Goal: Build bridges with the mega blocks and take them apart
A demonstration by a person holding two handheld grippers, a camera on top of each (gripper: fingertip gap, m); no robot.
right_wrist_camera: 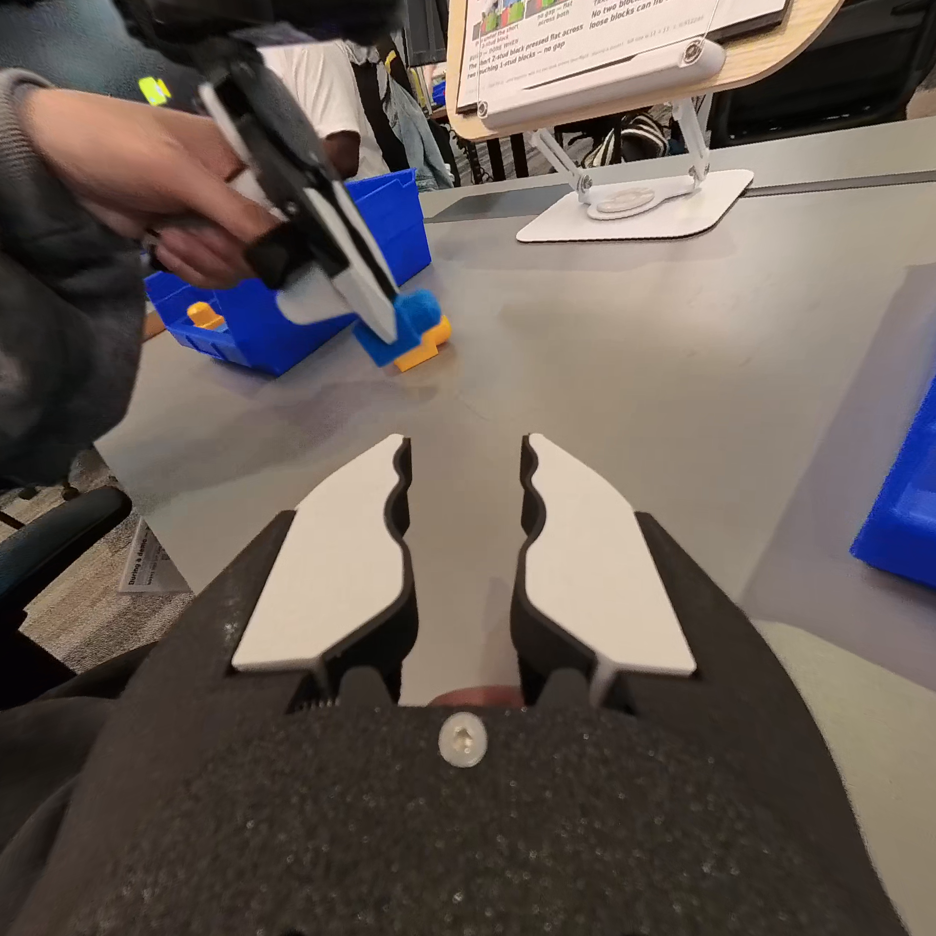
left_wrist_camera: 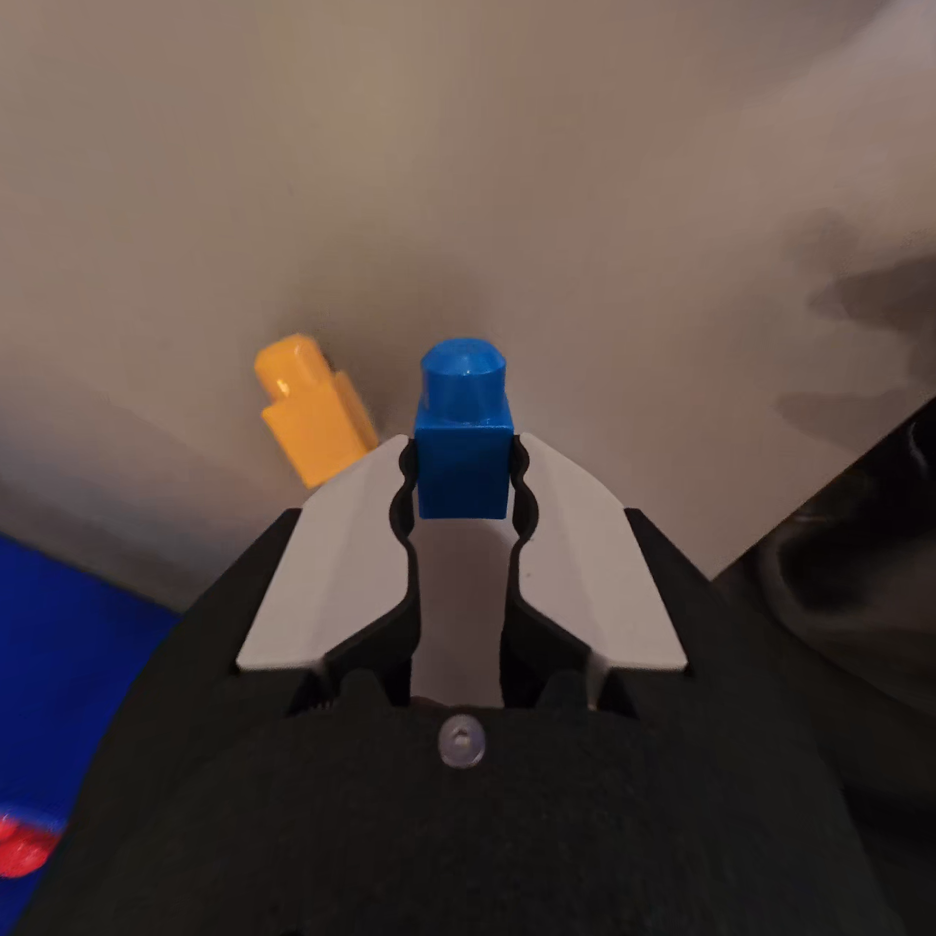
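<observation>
White tablet stand (right_wrist_camera: 633, 212) on grey table (right_wrist_camera: 658, 354), instruction sheet (right_wrist_camera: 582, 45) clipped above; office chair (right_wrist_camera: 55, 527) at left

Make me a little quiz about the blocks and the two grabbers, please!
1. True or false: the left gripper is holding the blue block.
2. What lies on the table right beside the blue block?
A. a yellow block
B. a red ball
C. a green cup
3. Fill in: the right gripper is open and holds ____.

Key
1. True; its fingers press on both sides of the block.
2. A; the yellow block lies tipped over on its side.
3. Nothing; only bare table shows between its fingers.
</observation>
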